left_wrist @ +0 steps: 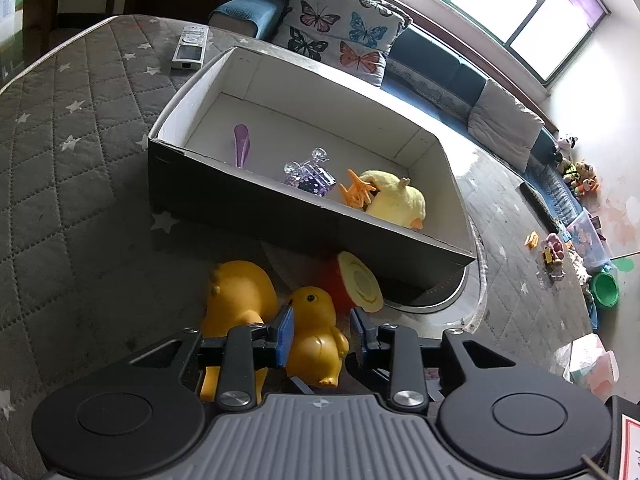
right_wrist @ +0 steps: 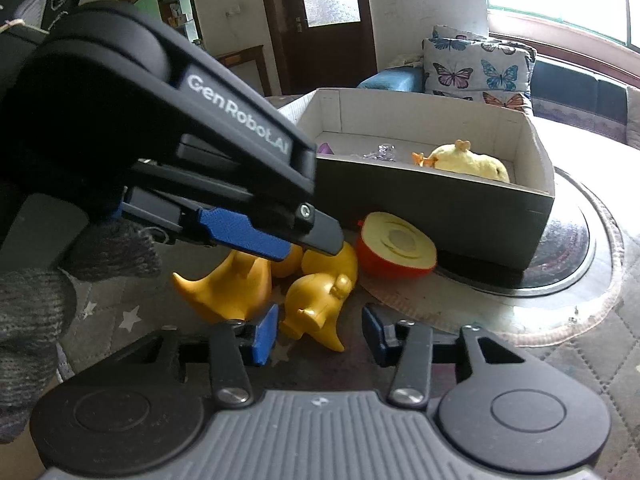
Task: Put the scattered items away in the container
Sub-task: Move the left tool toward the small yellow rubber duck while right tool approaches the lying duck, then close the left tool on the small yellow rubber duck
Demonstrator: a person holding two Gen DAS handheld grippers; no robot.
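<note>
From the left wrist view, the left tongs [left_wrist: 322, 332] stand spread, their blue pads either side of a small glossy yellow plastic duck [left_wrist: 314, 336] that sits on the grey star-quilted counter [left_wrist: 80, 184]; the left pad looks to touch it, the right pad is apart, so nothing is gripped. A larger yellow plastic duck [left_wrist: 238, 300] stands just beside it on the left, and a halved red toy apple [left_wrist: 358, 286] lies just beyond, against the dark-walled cardboard box [left_wrist: 280, 208]. Inside the box lie a purple plastic scoop [left_wrist: 241, 146], a clear glittery trinket [left_wrist: 306, 174], an orange starfish toy [left_wrist: 358, 192] and a plush yellow chick [left_wrist: 396, 200].

From the right wrist view, the right tongs [right_wrist: 320, 338] are released, held low around the small duck [right_wrist: 316, 308], which lies tipped over. The left tongs [right_wrist: 280, 240] reach in from the upper left to the ducks.
</note>
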